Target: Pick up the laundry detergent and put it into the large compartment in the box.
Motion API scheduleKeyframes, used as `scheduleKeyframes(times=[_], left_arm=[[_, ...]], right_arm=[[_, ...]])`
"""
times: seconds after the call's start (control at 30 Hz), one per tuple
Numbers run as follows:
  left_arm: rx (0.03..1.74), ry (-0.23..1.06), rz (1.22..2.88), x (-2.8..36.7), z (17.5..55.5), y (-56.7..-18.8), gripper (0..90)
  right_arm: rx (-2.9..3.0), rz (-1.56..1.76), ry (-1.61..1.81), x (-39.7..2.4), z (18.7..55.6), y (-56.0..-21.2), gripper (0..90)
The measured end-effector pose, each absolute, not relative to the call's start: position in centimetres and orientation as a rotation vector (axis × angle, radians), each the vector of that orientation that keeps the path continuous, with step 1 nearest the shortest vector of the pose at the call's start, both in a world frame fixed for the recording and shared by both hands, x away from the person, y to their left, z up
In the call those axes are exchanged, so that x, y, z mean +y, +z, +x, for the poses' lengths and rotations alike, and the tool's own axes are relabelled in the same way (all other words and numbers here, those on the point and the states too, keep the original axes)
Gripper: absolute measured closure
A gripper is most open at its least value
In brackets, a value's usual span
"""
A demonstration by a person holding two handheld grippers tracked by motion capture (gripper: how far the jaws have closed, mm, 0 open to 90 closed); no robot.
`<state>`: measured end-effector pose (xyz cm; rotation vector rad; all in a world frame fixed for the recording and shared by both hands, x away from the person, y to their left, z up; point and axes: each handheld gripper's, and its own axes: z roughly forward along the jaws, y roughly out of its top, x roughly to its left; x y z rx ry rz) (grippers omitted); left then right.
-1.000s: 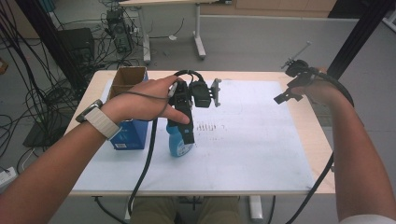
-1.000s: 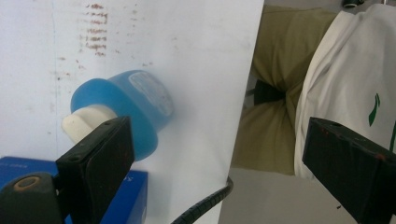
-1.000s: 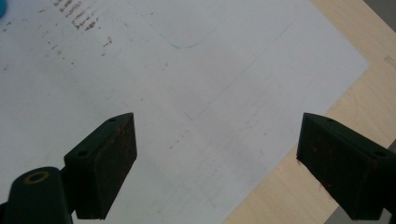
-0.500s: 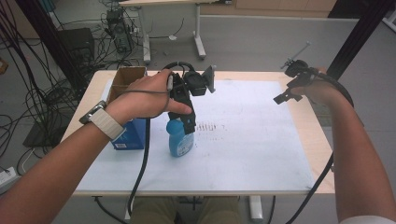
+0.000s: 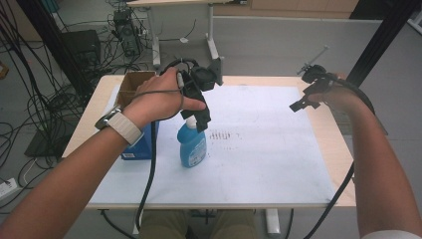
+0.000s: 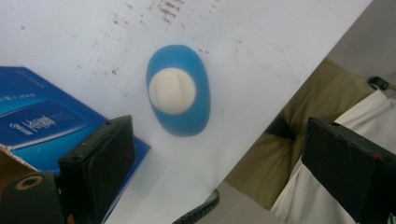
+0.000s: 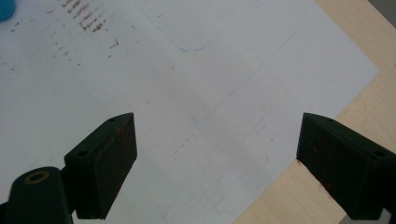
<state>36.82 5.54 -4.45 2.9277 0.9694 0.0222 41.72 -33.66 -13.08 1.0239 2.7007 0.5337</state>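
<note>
Worktop [image 5: 278, 164] carried a blue bottle [image 5: 192, 144], upright beside the blue box [image 5: 139, 147]. Looked like rigid, slick plastic, maybe liquid-heavy; I'd grab the narrow neck under the white cap [image 6: 172, 91]. Left tongs [image 6: 215, 158] spread directly above it, empty. Right tongs [image 7: 217, 158] spread, well apart.

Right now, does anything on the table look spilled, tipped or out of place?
Nothing is spilled or tipped. The blue bottle stands upright with its white cap on, beside the blue box. The one oddity is a patch of small brown marks on the white sheet.
</note>
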Motion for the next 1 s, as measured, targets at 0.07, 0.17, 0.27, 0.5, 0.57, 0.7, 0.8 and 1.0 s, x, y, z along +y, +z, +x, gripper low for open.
scheduleKeyframes(times=[0.07,0.17,0.27,0.5,0.57,0.7,0.8,1.0], left_arm=[[0.997,0.019,2.920,5.6,37.1,-4.7,10.4],[1.044,0.026,2.908,5.5,37.3,-5.0,10.4],[1.071,0.042,2.910,5.4,37.5,-5.1,10.4],[1.099,0.051,2.904,5.3,37.8,-5.3,10.3],[1.108,0.046,2.904,5.4,37.9,-5.5,10.0],[1.119,0.028,2.903,5.5,38.3,-6.1,10.1],[1.121,0.033,2.895,5.7,38.4,-6.5,9.9],[1.124,0.036,2.891,5.8,38.5,-7.2,9.6]], right_arm=[[2.699,1.026,0.536,-33.8,41.7,-13.1,12.4],[2.700,1.028,0.536,-33.9,41.6,-13.2,12.4],[2.700,1.030,0.536,-33.9,41.6,-13.2,12.4],[2.700,1.020,0.539,-33.7,41.6,-13.1,12.4],[2.703,1.017,0.538,-33.6,41.6,-13.1,12.4],[2.705,1.011,0.537,-33.5,41.6,-13.1,12.4],[2.706,1.008,0.538,-33.4,41.6,-13.1,12.4],[2.708,1.004,0.529,-33.3,41.6,-13.1,12.4]])
